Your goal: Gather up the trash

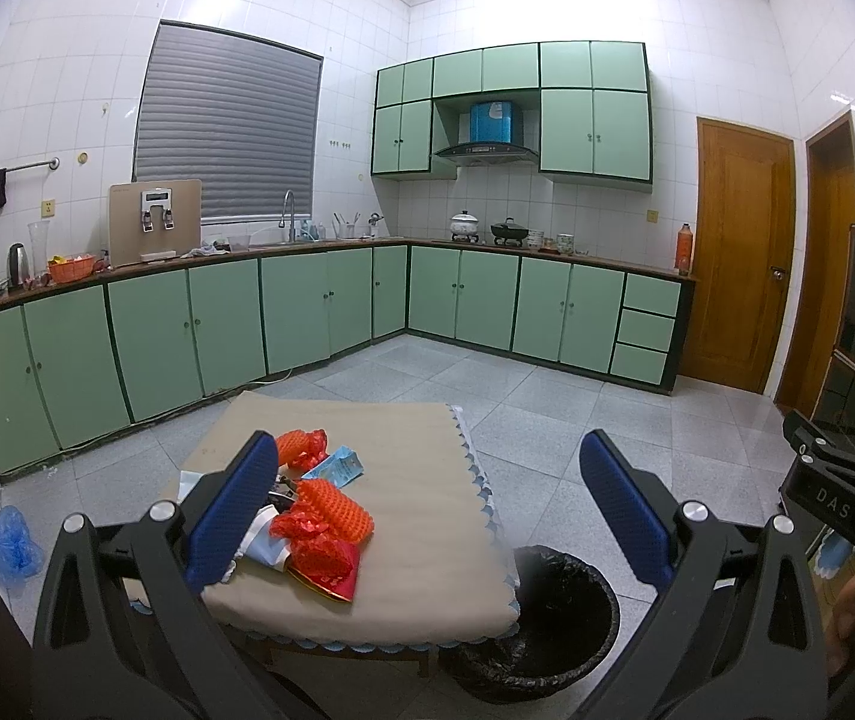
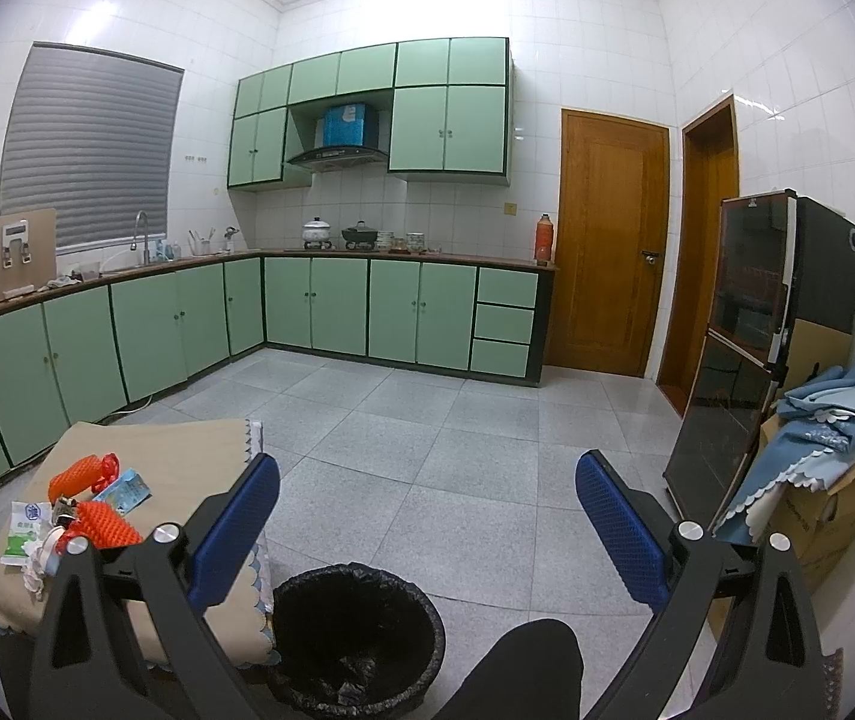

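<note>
So I hold both grippers, left point(image 1: 427, 504) and right point(image 2: 427, 516), spread wide and empty. Next I'd reach for trash point(image 1: 322, 516) on the table point(image 1: 427, 540), then the bin point(image 2: 358, 642)

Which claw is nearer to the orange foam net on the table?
Left. The left claw hangs open with one finger just beside the orange foam net. The right claw is open above the floor by the trash bin, farther away.

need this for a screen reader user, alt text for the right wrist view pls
The open right gripper hangs empty above a black-lined trash bin on a grey tiled kitchen floor. Left of the bin, a low cloth-covered table holds a pile of trash: orange foam netting, cartons, wrappers. Green cabinets line the far walls.
</note>
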Motion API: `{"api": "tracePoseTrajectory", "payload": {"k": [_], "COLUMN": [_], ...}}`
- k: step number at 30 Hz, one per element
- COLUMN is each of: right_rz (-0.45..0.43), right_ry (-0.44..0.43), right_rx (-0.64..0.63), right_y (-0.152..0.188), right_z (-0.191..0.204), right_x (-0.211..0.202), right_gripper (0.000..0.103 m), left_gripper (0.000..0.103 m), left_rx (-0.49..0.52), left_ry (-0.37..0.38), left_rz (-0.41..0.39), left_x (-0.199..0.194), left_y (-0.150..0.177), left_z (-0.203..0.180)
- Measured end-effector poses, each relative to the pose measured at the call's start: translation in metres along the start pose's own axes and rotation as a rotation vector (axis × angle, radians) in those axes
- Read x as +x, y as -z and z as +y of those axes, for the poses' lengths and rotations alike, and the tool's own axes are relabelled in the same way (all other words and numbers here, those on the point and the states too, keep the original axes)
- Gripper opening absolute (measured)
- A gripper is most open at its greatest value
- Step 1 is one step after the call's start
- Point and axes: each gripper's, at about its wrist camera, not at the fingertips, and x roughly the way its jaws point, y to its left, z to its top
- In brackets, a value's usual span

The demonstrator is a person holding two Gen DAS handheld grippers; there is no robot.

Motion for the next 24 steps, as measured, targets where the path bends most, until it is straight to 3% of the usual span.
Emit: {"api": "tracePoseTrajectory", "payload": {"k": [24], "right_rz": [-0.004], "right_ry": [-0.017], "right_rx": [-0.022], "right_y": [-0.004], "right_z": [0.011], "right_x": [0.000], "right_gripper": [0.097], "left_gripper": [0.097], "left_rx": [0.000], "left_ry": [-0.010], "left_rz": [0.003], "left_x": [0.004], "left_y": [0.002], "left_z": [0.006]}}
